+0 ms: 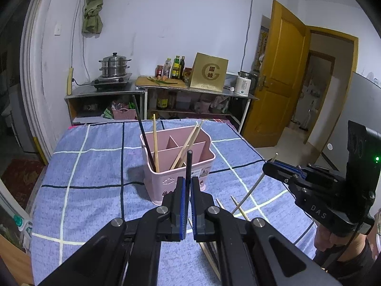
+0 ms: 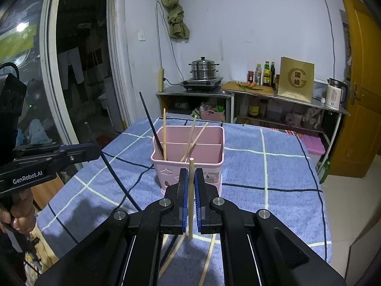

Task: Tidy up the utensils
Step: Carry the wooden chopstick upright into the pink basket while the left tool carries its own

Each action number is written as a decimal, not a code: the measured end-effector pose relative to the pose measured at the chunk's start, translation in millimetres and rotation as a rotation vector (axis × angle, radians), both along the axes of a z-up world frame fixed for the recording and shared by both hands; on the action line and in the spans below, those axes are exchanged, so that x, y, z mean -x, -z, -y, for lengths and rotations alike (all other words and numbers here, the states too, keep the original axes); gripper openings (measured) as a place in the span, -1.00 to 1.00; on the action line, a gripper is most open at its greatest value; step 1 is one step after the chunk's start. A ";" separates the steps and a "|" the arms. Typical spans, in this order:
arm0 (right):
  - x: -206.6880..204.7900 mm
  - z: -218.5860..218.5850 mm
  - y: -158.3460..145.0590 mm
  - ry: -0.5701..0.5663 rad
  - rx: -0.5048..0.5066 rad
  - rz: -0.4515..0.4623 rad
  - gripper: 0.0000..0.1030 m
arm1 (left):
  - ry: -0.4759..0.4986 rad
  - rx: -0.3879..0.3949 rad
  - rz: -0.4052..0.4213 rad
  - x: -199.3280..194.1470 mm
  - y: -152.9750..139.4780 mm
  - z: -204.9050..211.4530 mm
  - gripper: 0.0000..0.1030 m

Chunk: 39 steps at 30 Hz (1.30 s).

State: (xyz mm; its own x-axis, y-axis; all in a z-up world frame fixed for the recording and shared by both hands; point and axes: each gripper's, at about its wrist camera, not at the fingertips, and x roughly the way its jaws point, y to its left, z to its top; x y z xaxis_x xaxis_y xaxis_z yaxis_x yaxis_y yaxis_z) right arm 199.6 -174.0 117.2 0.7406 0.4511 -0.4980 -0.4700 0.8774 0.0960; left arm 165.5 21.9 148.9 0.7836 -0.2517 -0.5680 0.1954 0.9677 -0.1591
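A pink divided caddy [image 1: 181,166] stood on the cloth holding one black and three wooden chopsticks [image 1: 156,143] leaning upright.

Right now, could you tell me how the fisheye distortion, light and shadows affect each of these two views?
Left wrist view: the white door frame bows strongly at the edge; the pink plastic utensil caddy in the centre stays sharp and throws a soft shadow leftward. Right wrist view: a bright light spot glares in the dark glass pane; the blue checked cloth is evenly lit.
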 end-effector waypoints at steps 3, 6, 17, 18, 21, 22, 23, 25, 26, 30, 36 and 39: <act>-2.4 -1.8 -4.5 -0.003 0.000 0.007 -0.90 | 0.004 0.002 0.000 -4.6 -5.0 -0.2 -0.93; -4.3 -4.9 -9.2 -0.006 0.000 0.017 -0.90 | 0.008 0.009 0.002 -10.3 -12.3 -1.6 -0.93; -24.3 -15.9 -37.4 -0.019 -0.018 0.059 -0.90 | 0.006 0.043 0.040 -33.4 -58.2 -8.7 -0.93; -26.8 -17.3 -41.2 -0.021 -0.021 0.064 -0.90 | 0.005 0.047 0.047 -35.6 -63.2 -9.2 -0.93; -33.0 -21.4 -49.5 -0.022 -0.024 0.078 -0.90 | -0.002 0.052 0.075 -42.9 -83.6 -12.6 -0.93; -35.2 -22.9 -52.6 -0.021 -0.025 0.083 -0.90 | -0.005 0.053 0.084 -45.1 -89.7 -13.2 -0.93; -35.9 -23.1 -53.9 -0.021 -0.027 0.087 -0.90 | -0.009 0.051 0.093 -47.7 -95.0 -14.3 -0.93; -40.1 -25.4 -60.2 -0.020 -0.035 0.095 -0.90 | -0.012 0.047 0.102 -53.2 -103.0 -16.3 -0.93; -42.1 -26.9 -63.1 -0.020 -0.037 0.101 -0.90 | -0.013 0.046 0.105 -55.6 -105.4 -17.3 -0.93; -50.7 -34.0 -72.3 -0.021 -0.052 0.116 -0.90 | -0.029 0.044 0.097 -74.7 -111.2 -25.9 -0.93; -65.7 -44.2 -76.8 -0.027 -0.059 0.122 -0.90 | -0.049 0.038 0.074 -103.6 -106.6 -35.2 -0.93; -74.2 -48.7 -75.5 -0.032 -0.060 0.119 -0.90 | -0.049 0.037 0.073 -114.2 -102.8 -37.6 -0.93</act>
